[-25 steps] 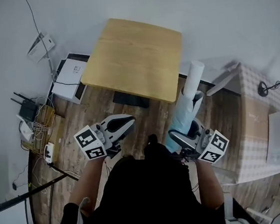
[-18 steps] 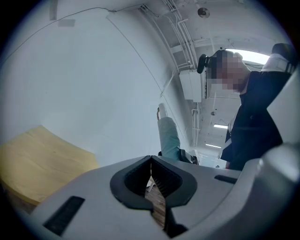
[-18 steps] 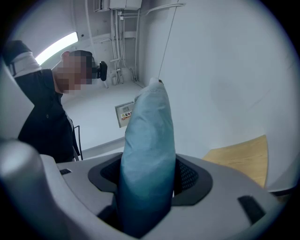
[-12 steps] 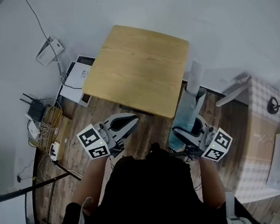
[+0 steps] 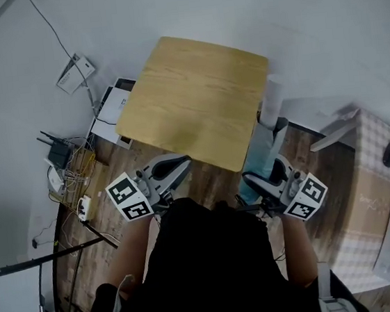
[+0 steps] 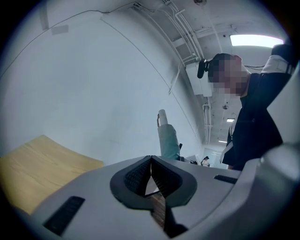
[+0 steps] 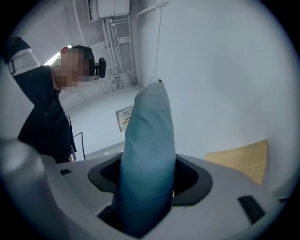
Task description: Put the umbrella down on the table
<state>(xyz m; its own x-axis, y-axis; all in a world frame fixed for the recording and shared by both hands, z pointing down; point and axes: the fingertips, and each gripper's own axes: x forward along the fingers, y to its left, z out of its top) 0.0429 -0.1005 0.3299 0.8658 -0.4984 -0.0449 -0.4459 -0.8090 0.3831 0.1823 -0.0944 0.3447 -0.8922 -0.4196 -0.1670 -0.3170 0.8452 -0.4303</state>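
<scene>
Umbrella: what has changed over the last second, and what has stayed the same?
The umbrella, carried by the right gripper, has edged slightly closer to the table's right edge. Nothing was taken hold of or let go. The right gripper stays shut on the umbrella, which is still off the table, and the left gripper stays shut and empty.
</scene>
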